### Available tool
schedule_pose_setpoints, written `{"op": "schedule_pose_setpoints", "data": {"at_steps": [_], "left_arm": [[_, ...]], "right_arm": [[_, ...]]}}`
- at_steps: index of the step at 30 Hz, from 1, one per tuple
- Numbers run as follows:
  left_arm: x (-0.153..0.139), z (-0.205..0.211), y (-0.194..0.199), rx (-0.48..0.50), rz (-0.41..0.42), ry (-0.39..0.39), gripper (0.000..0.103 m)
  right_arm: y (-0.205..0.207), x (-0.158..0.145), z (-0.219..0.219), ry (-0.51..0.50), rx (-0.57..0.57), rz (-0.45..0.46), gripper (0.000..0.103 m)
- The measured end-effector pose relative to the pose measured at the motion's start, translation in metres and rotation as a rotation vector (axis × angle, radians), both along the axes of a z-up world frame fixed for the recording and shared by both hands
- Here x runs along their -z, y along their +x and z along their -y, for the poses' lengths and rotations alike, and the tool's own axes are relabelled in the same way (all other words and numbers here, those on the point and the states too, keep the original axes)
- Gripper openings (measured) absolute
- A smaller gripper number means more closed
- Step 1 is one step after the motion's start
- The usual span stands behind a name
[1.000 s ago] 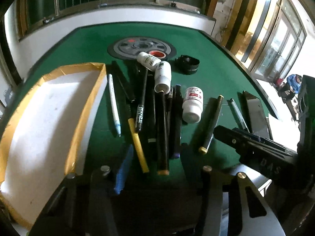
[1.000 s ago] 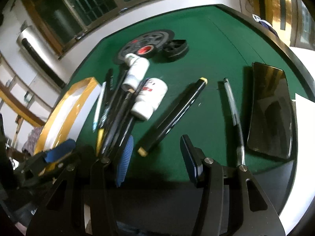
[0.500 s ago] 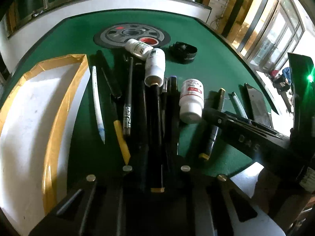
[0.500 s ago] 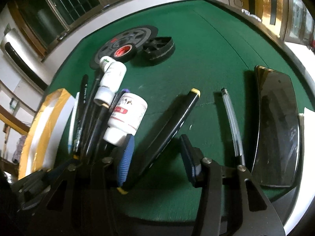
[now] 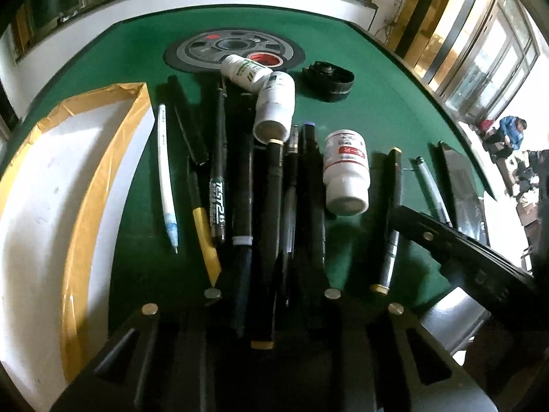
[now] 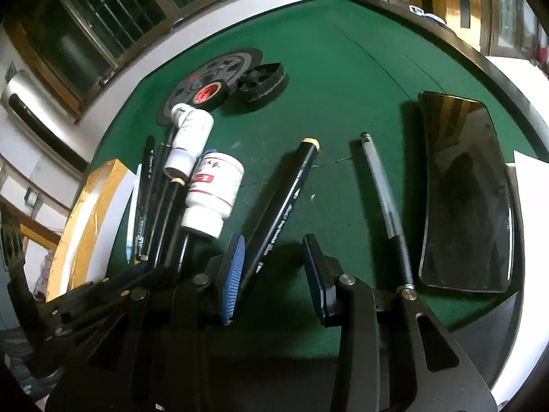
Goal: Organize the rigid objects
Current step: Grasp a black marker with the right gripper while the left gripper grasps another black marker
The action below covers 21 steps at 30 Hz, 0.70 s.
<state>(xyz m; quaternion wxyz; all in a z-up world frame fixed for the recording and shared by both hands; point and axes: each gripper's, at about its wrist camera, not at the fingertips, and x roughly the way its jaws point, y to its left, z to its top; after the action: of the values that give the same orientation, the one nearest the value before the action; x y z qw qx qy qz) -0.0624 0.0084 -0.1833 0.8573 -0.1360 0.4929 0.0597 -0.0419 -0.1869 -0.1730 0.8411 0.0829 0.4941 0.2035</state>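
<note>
Left wrist view looks down on a green table where a bundle of dark pens lies side by side, running from far to near. The left gripper sits low over the near end of that bundle, and several pens run in between its fingers; the fingers stand close on either side of them, but I cannot tell whether they actually pinch any. At the far end of the bundle two white bottles lie tipped over, touching each other, and a third white bottle with a red label lies just right of the pens. A white pen and a yellow-tipped pen lie to the left, beside a white tray with a yellow rim. Farther away sit a grey disc and a black cap.

Right wrist view shows the right gripper with its fingers spread apart, holding nothing. A black marker with a yellow end lies on the table and its near end reaches between those fingers, close by the blue ribbed pad on the left. To the right lie a grey pen and, farther right, a dark phone, well apart from the bundle.
</note>
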Motion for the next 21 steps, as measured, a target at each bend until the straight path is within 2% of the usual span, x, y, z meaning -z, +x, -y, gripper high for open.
{"op": "schedule_pose_setpoints", "data": {"at_steps": [1,4,9,10,12,14,17,19,21], "left_arm": [[-0.002,-0.002,-0.004,-0.004,0.013,-0.014,0.015],[-0.005,-0.007,-0.015,-0.020,0.019,-0.062,0.015],[-0.007,-0.006,-0.029,-0.026,0.000,-0.090,0.015],[-0.008,-0.005,-0.031,-0.027,-0.007,-0.093,0.015],[-0.008,0.000,-0.035,-0.014,-0.011,-0.076,0.015],[-0.009,0.003,-0.036,-0.015,-0.012,-0.050,0.015],[-0.008,0.001,-0.026,-0.027,-0.013,-0.031,0.015],[-0.004,0.002,-0.021,-0.023,-0.017,0.009,0.014],[-0.003,0.001,-0.021,-0.022,-0.001,-0.003,0.013]], "right_arm": [[0.002,0.001,-0.001,0.003,-0.002,-0.007,0.035],[0.004,0.001,-0.008,-0.007,-0.016,0.002,0.035],[0.009,0.000,-0.024,-0.083,-0.027,0.046,0.035],[0.008,0.001,-0.026,-0.103,-0.027,0.055,0.030],[0.009,0.001,-0.025,-0.105,-0.031,0.048,0.020],[0.008,0.000,-0.019,-0.074,-0.027,0.022,0.017],[0.004,0.000,-0.017,-0.064,-0.033,0.016,0.016],[0.001,0.000,-0.019,-0.074,-0.042,0.024,0.016],[-0.002,0.001,-0.019,-0.063,-0.049,0.030,0.016]]}}
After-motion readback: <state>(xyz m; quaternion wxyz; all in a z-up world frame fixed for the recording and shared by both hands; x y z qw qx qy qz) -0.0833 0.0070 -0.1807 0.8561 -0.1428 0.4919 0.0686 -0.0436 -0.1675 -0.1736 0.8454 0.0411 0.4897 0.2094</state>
